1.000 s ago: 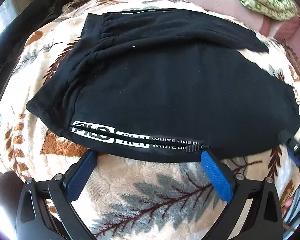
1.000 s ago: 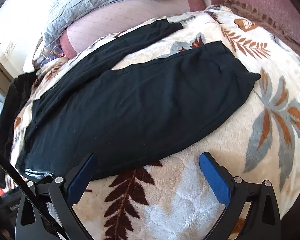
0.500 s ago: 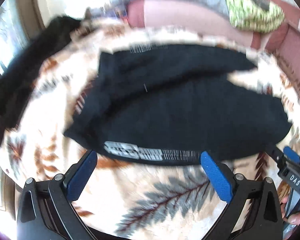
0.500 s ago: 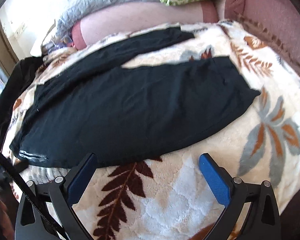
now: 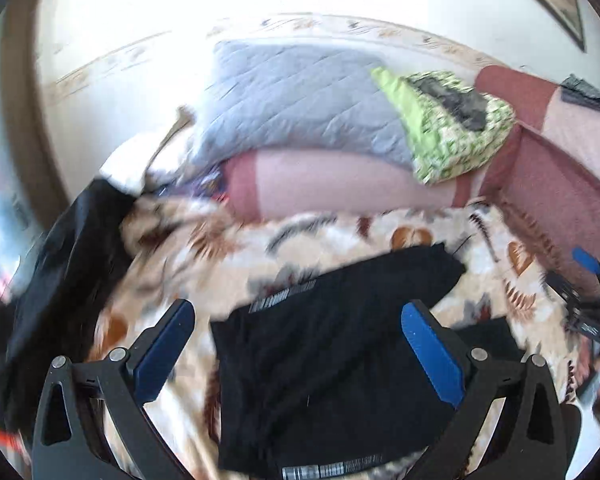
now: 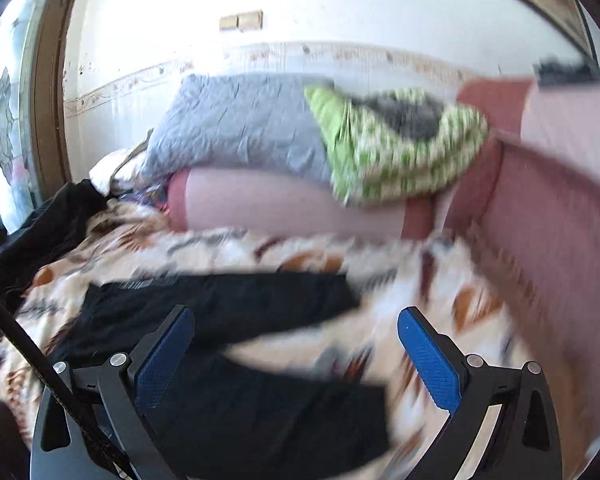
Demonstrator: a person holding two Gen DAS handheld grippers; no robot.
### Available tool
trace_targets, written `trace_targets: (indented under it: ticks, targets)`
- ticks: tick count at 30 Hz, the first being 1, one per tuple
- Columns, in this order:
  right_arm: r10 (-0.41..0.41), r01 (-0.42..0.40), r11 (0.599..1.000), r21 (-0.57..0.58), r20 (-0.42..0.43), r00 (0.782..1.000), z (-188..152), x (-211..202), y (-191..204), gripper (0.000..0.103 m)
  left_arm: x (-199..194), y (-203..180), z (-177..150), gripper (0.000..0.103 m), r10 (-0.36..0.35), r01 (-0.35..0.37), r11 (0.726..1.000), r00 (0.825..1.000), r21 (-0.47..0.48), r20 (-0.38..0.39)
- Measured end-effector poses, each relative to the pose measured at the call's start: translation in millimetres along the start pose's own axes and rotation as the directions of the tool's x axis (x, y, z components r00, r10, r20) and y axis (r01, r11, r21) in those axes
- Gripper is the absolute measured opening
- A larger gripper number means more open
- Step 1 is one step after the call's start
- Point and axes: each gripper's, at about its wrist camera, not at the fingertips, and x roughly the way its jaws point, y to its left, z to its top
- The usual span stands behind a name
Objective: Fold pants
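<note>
Holding both tools over the bed, we kept the left gripper [image 5: 296,344] and right gripper [image 6: 294,350] spread wide, fingers gripping nothing. Beneath them, the black pants [image 5: 324,364] lay on the leaf-patterned blanket [image 5: 384,232].

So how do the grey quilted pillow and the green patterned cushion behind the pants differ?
The grey quilted pillow is plain grey with stitched lines; the green patterned cushion is bright green and white with a dark grey patch. The grey one is clearly larger. It sits to the left, while the green one lies to its right, overlapping its right end. Both rest on top of the pink bolster, beyond the black pants.
</note>
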Motion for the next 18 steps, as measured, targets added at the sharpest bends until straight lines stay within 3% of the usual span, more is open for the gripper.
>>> trace_targets:
  ticks: [3,5,9,10,12,13,14,15,18]
  targets:
    - [-0.028,0.032,0.994,-0.101,0.036,0.999,49,29,-2,0.103,28,-1,45,0.103,-0.024,0.026,0.997,0.999,0.077,-0.025]
    - [-0.023,0.026,0.993,-0.118,0.028,0.999,79,55,-7,0.103,62,-5,66,0.103,-0.032,0.044,0.988,0.996,0.149,-0.081]
    - [0.014,-0.029,0.987,-0.158,-0.098,0.995,138,147,-17,0.103,150,-3,80,0.103,-0.015,0.055,0.977,0.982,0.207,-0.189]
    - [0.034,-0.056,0.985,-0.164,-0.136,0.99,138,169,-17,0.103,176,0,74,0.103,-0.046,0.087,0.98,0.973,0.178,-0.226]
    - [0.105,-0.149,0.975,-0.167,-0.245,0.964,129,217,-13,0.101,216,7,57,0.091,-0.152,0.18,0.981,0.945,0.07,-0.288]
    - [0.132,-0.186,0.968,-0.166,-0.292,0.947,120,239,-10,0.099,238,11,45,0.073,-0.211,0.227,0.974,0.922,0.011,-0.326]
    - [0.157,-0.229,0.957,-0.175,-0.35,0.923,104,267,-3,0.097,257,13,35,0.063,-0.246,0.253,0.967,0.9,-0.03,-0.36]
    - [0.169,-0.254,0.949,-0.185,-0.382,0.908,92,282,1,0.095,283,14,21,0.061,-0.27,0.267,0.961,0.876,-0.066,-0.399]
    - [0.184,-0.328,0.914,-0.239,-0.477,0.859,49,337,21,0.09,327,13,-3,0.061,-0.256,0.255,0.965,0.855,-0.064,-0.451]
